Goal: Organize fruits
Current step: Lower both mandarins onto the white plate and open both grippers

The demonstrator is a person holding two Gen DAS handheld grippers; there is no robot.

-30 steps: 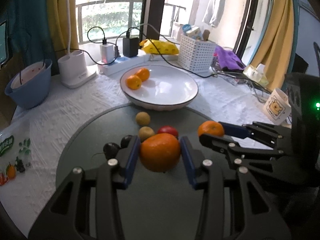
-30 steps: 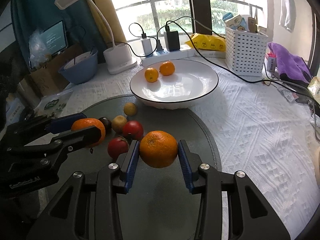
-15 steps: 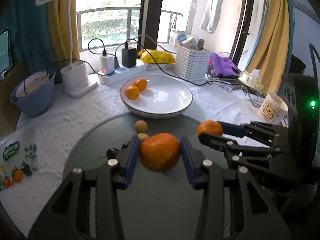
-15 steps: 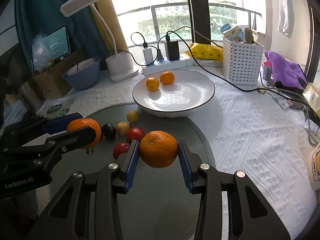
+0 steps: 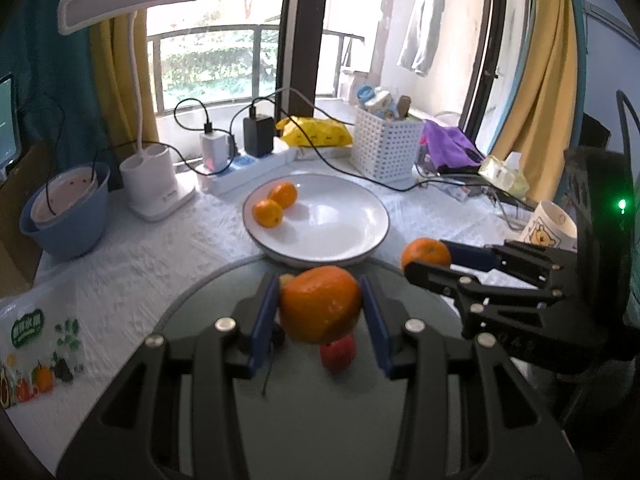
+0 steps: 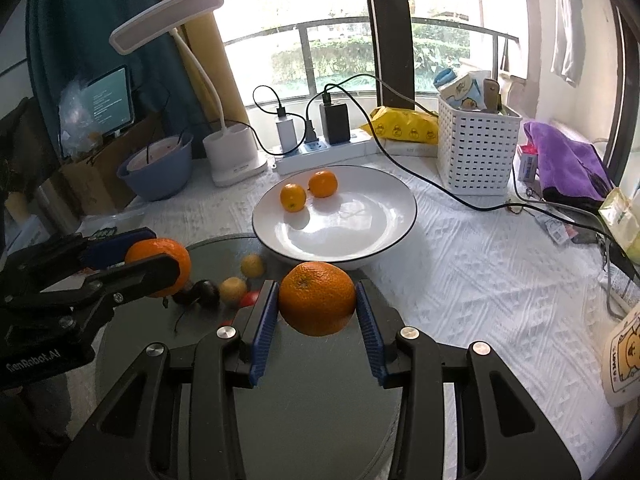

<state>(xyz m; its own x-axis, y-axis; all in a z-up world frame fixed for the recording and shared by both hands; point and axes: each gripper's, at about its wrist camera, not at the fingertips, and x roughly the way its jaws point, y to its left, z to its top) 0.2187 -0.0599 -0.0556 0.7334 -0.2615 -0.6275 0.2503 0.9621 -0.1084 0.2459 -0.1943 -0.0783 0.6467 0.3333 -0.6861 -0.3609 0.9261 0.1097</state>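
Orange mandarins — 1 clamped in each gripper's fingers [image 5: 264, 320] — hang just short of the plate rim [image 6: 336, 256].

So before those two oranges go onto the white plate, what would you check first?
1. Left tongs pinch their orange: ok.
2. Right tongs pinch their orange: ok.
3. White plate has bare room beside its two oranges: ok.
4. Both held oranges lifted clear of the grey mat: ok.
5. Black cable off the plate: ok.
6. Grip firm enough to carry: cannot tell.
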